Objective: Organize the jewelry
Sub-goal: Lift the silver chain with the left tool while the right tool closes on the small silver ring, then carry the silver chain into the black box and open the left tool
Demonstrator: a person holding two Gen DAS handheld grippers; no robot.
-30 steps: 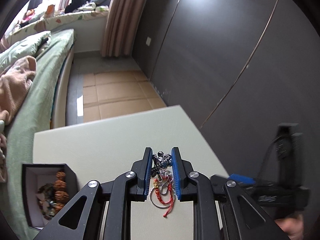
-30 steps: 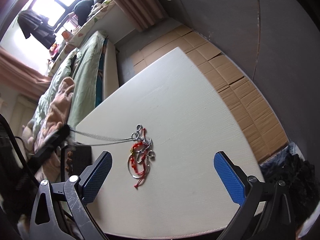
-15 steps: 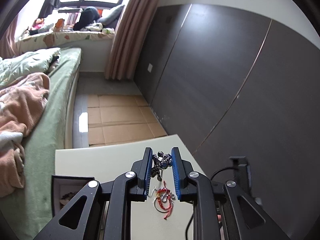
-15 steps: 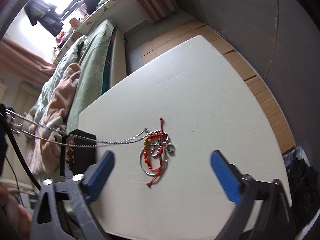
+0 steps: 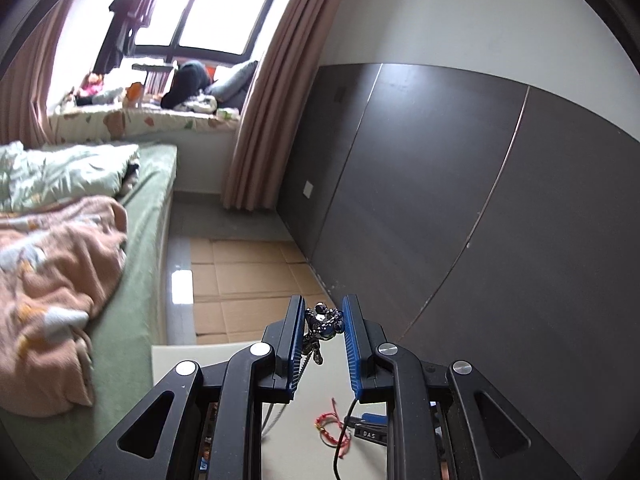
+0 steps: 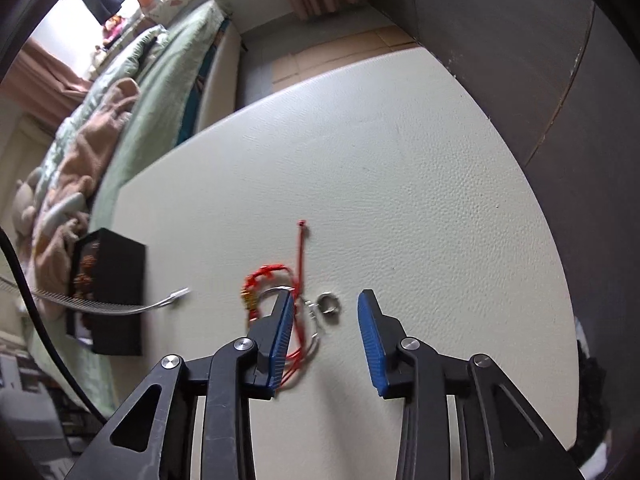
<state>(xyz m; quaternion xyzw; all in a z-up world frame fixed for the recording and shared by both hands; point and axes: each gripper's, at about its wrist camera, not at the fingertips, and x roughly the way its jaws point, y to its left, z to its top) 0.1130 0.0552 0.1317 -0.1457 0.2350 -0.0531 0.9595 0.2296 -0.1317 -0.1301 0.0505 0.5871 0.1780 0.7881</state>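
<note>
My left gripper (image 5: 323,322) is shut on the silver necklace's dark shiny pendant (image 5: 325,322) and holds it high above the white table (image 6: 400,160). The silver chain (image 5: 276,412) hangs down from it, and its loose end (image 6: 120,306) trails just over the table in the right wrist view. A red beaded bracelet (image 6: 272,280) with a thin silver bangle and a small silver ring (image 6: 329,303) lie on the table. My right gripper (image 6: 323,312) is open just above them, with the ring between its fingers. The red bracelet also shows in the left wrist view (image 5: 332,430).
An open black jewelry box (image 6: 108,292) with beads inside stands at the table's left edge. A bed with green sheets and a peach blanket (image 5: 60,272) lies left of the table. A dark panelled wall (image 5: 480,220) runs along the right.
My left gripper has risen with the pendant, pulling the chain free of the red bracelet. My right gripper has moved down and forward over the ring and bracelet, its fingers narrowing somewhat.
</note>
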